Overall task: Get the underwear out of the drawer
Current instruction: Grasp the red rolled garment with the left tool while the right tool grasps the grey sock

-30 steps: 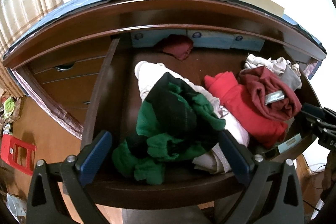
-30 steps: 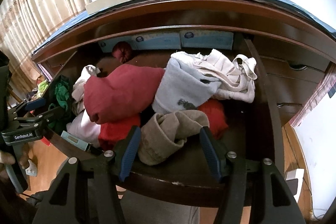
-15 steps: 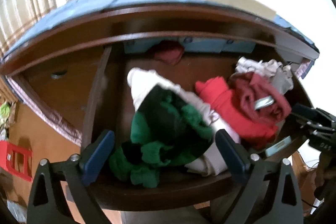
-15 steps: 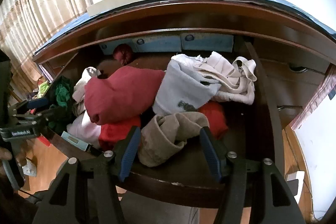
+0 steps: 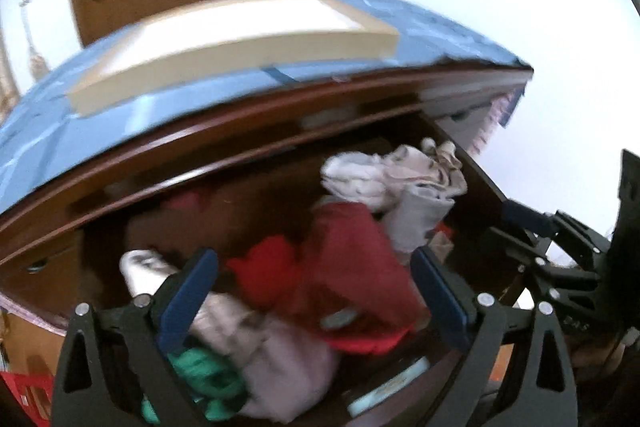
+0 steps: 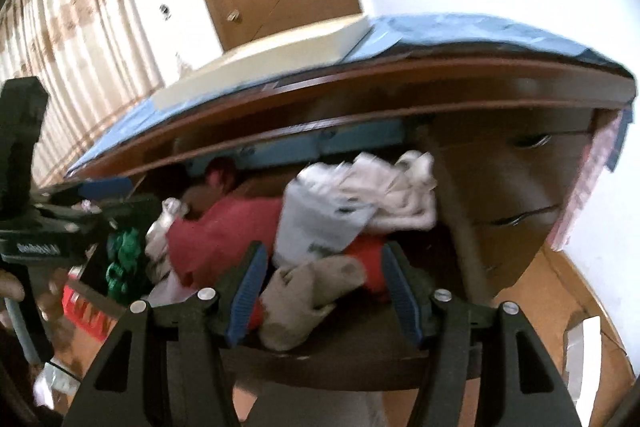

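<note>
Now the left claw (image 5: 314, 293) has swung over. A second ago the green bundle (image 5: 200, 379) sat between its blue pads; now the green lies low beside the left pad, and the bright red cloth (image 5: 272, 277) and dark red cloth (image 5: 360, 263) sit between the pads. So I think it is choosing a new piece to grab.

The left claw is spread wide and holds nothing. Blur hides whether it touches the cloth.

The right claw (image 6: 324, 293) has only lifted a little. It is spread about halfway and is empty. The tan cloth (image 6: 312, 295) lies right between its pads, but they do not squeeze it.

All the underwear is in the drawer (image 6: 352, 367), just ahead of both claws.
</note>
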A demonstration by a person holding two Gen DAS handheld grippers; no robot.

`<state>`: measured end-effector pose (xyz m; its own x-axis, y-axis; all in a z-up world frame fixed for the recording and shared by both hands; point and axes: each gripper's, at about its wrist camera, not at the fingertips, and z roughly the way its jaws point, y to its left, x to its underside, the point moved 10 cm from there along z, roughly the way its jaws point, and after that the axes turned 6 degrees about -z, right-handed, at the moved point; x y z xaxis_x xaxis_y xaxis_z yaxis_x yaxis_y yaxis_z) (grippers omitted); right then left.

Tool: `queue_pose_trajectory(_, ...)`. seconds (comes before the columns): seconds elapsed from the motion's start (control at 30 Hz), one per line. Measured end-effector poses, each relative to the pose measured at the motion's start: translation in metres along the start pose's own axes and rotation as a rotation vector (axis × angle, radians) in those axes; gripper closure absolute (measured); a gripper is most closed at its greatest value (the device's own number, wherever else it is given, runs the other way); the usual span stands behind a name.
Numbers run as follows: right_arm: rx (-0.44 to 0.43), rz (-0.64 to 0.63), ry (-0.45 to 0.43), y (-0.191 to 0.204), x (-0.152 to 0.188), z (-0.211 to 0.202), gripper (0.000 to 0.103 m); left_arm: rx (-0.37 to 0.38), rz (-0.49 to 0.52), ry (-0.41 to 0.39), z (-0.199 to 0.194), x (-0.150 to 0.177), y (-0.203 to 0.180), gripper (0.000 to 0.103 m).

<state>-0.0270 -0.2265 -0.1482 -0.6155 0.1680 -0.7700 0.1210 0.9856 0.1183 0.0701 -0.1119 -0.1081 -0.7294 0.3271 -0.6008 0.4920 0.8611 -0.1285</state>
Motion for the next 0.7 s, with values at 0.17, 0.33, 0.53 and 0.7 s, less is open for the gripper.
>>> queue_pose_trajectory(0.17, 0.006, -0.003, -0.005, -0.006, -0.005, -0.002, 0.041, -0.009, -0.028, 0.148, 0.042, 0.009, -0.008, 0.005)
queue_pose_trajectory(0.33, 0.002, -0.009, -0.013, -0.010, -0.010, -0.004, 0.041, -0.021, -0.076, 0.238, 0.058, 0.020, -0.002, 0.010)
queue_pose_trajectory(0.53, -0.002, 0.008, -0.016, -0.017, -0.017, -0.001, 0.041, -0.002, -0.097, 0.305, 0.073, 0.030, -0.007, 0.016)
queue_pose_trajectory(0.7, -0.032, 0.048, 0.004, -0.020, -0.017, 0.002, 0.041, 0.022, -0.064, 0.290, 0.066, 0.032, -0.013, 0.043)
